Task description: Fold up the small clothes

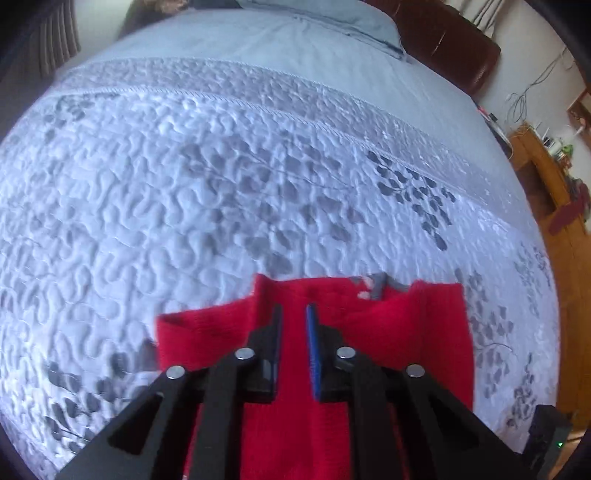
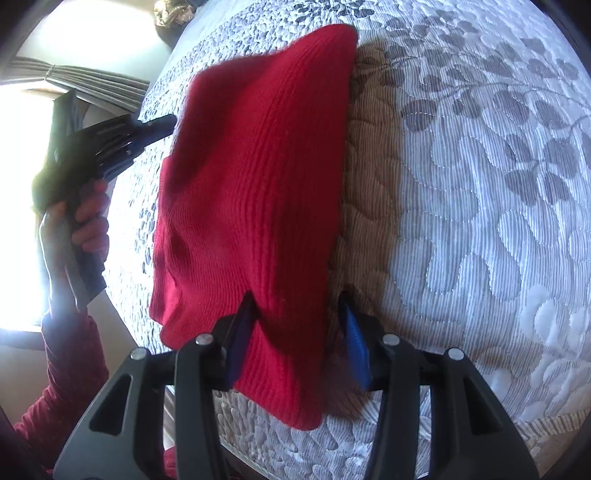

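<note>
Quilted grey-and-white bedspread [image 1: 221,177] stretched away on all sides, with a brown headboard [image 1: 443,40] and blue pillow [image 1: 332,22] at the far end. On it lay the red knitted sweater [image 2: 255,177], partly folded, near the bed's edge closest to me.

My right gripper [image 2: 297,308] stood half open astride one edge of the sweater; one blue pad sat on the knit and the other over the quilt, and I could not tell whether they pressed on it. I judged it was placed there to pin or lift that edge for the next fold.

My left gripper [image 1: 293,314] hovered over the opposite part of the sweater, jaws narrow with a clear gap and nothing between them. In the right wrist view it sat just beside the sweater's far edge, held in a hand [image 2: 79,221] with a red sleeve [image 2: 62,369].

Open quilt lay beyond the collar [image 1: 376,286], giving plenty of room to fold forward.
</note>
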Demonstrator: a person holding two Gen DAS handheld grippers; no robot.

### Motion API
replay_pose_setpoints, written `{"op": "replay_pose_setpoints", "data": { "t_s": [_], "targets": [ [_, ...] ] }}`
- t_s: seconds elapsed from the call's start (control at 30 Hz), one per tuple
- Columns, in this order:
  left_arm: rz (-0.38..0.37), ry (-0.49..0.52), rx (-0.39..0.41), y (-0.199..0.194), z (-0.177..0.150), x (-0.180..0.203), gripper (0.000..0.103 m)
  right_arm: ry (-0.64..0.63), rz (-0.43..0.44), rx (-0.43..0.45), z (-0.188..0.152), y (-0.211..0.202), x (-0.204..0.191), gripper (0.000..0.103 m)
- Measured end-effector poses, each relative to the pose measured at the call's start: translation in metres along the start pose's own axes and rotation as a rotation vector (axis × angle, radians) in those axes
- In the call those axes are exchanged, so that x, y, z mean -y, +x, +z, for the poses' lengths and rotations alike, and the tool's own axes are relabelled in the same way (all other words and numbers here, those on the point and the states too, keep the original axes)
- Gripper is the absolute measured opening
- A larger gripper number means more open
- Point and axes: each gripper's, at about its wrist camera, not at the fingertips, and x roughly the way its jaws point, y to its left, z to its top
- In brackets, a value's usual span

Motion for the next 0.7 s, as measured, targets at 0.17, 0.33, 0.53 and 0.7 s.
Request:
{"op": "replay_pose_setpoints", "data": {
  "t_s": [0.17,0.33,0.53,0.7],
  "targets": [
    [-0.066,0.014,-0.05,-0.002,-0.004,0.004,0.058,-0.01,-0.006,0.001,0.001,-0.001,-0.004,0.047],
    [0.09,0.186,-0.044,0.009,-0.011,0.042,0.064,-0.002,-0.01,0.0,0.002,0.002,-0.004,0.048],
    [0.12,0.198,-0.139,0.045,-0.009,0.05,0.029,0.0,-0.008,-0.001,0.002,0.004,-0.005,0.048],
    [0.129,0.028,-0.108,0.043,-0.001,0.011,0.006,-0.017,-0.016,0.004,0.001,0.005,-0.006,0.048]
  ]
}}
